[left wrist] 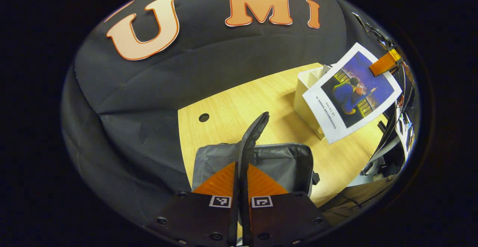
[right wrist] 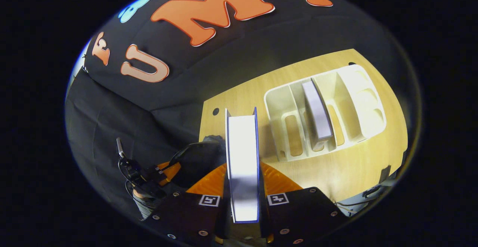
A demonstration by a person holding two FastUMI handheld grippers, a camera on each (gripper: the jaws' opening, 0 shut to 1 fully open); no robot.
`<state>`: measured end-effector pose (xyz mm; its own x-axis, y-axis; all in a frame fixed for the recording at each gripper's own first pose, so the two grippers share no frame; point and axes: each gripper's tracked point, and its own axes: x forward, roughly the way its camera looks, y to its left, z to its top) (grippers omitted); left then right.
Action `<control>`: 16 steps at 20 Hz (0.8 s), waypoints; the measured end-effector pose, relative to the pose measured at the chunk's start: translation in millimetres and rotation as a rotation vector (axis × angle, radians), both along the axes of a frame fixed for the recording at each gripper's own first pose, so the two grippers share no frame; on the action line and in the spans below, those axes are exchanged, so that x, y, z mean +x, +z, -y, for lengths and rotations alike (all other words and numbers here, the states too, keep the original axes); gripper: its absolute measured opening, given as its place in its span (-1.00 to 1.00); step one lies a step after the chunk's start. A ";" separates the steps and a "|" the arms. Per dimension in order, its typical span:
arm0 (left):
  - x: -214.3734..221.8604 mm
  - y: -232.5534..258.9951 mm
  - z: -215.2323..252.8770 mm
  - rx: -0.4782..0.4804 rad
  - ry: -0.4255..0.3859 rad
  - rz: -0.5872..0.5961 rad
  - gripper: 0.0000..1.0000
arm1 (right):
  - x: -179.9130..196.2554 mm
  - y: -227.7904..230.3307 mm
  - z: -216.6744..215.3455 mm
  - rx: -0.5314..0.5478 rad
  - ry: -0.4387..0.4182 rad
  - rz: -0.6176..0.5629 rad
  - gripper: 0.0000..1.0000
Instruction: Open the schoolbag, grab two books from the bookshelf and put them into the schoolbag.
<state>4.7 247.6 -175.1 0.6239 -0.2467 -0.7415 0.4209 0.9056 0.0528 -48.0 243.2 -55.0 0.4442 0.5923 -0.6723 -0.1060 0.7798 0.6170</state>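
Left gripper [left wrist: 242, 172] pinches the bag [left wrist: 287, 161] strap [left wrist: 254, 131] above the table [left wrist: 239, 101]. Right gripper [right wrist: 242, 187] clamps a book [right wrist: 242, 157]; another book [right wrist: 317, 112] stands in the shelf [right wrist: 354, 90].

Light wooden table [left wrist: 239, 101] with a round hole [left wrist: 204, 117].

Grey schoolbag [left wrist: 257, 164] on the wooden table, top open, its black handle clamped between the left gripper [left wrist: 242, 179] fingers, blue-covered book [right wrist: 242, 164] held edge-on in the right gripper [right wrist: 242, 181], white bookshelf [right wrist: 325, 112] beyond it holding one upright book [right wrist: 317, 112]
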 end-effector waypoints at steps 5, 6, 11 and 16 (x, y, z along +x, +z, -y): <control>-3.4 1.1 0.8 0.002 0.019 0.005 -0.89 | -15.7 -16.6 -41.7 0.071 0.042 -0.030 -0.37; -2.5 -0.8 -0.8 0.001 0.033 0.004 -0.89 | -16.7 -20.4 -49.7 0.092 0.049 -0.037 -0.36; -2.0 1.4 2.3 -0.010 0.066 0.005 -0.89 | -27.5 -53.7 -90.3 0.151 0.034 -0.096 -0.37; -2.0 1.4 -2.4 -0.026 0.119 0.019 -0.89 | -39.2 -79.3 -118.2 0.219 0.016 -0.134 -0.37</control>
<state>2.7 250.0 -173.7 0.6637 -0.1887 -0.7238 0.3091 0.9504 0.0357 -87.1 361.4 -134.2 0.3492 0.7366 -0.5793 -0.0228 0.6247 0.7806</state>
